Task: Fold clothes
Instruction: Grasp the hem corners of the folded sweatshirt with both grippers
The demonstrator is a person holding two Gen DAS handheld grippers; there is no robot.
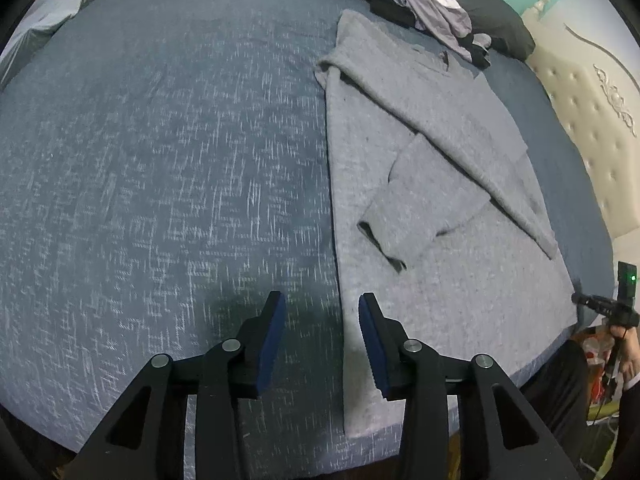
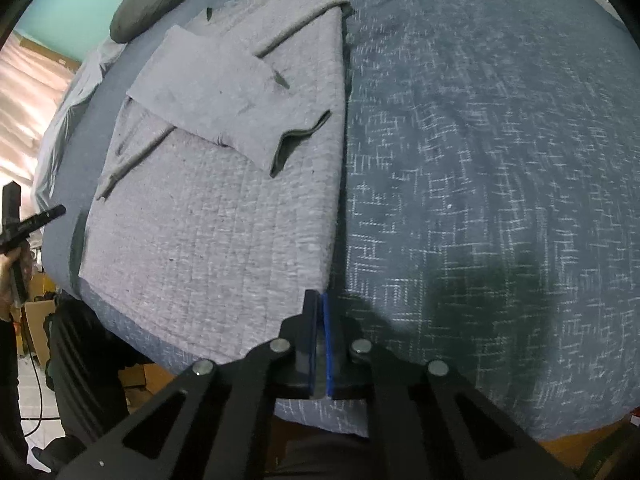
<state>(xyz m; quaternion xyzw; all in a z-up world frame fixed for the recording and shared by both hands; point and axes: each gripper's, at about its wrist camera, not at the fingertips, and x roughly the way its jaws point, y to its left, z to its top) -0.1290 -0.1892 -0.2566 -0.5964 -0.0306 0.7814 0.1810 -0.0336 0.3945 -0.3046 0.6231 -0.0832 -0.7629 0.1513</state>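
Two grippers hang over a bed covered in a dark blue bedspread (image 1: 160, 160) with a pale woven fleck. On it lies a grey sweater (image 1: 440, 200), spread flat with its sleeves folded in across the body, one cuff lying on the chest and the other sleeve crossing above it. In the left wrist view the sweater fills the right half of the bed, its long straight edge running toward the camera. The left gripper (image 1: 322, 316) is released, its blue-padded jaws standing apart with nothing between them; they hover just above the spot where that edge meets the bedspread, one pad over bare cover and the other over grey knit. In the right wrist view the sweater lies on the left half, and the right gripper (image 2: 318, 304) is clenched tight, its pads pressed together at the sweater's near corner; whether any fabric is pinched between them cannot be told, since the corner sits right at the fingertips. A pile of clothes (image 1: 424, 0) in lilac, white and black sits beyond the sweater's collar, beside a dark pillow (image 1: 496, 20). A cream tufted headboard (image 1: 588, 120) rises along the bed's far right side in the left view. A hand (image 2: 10, 276) holding a gripper handle shows at the left edge of the right view.
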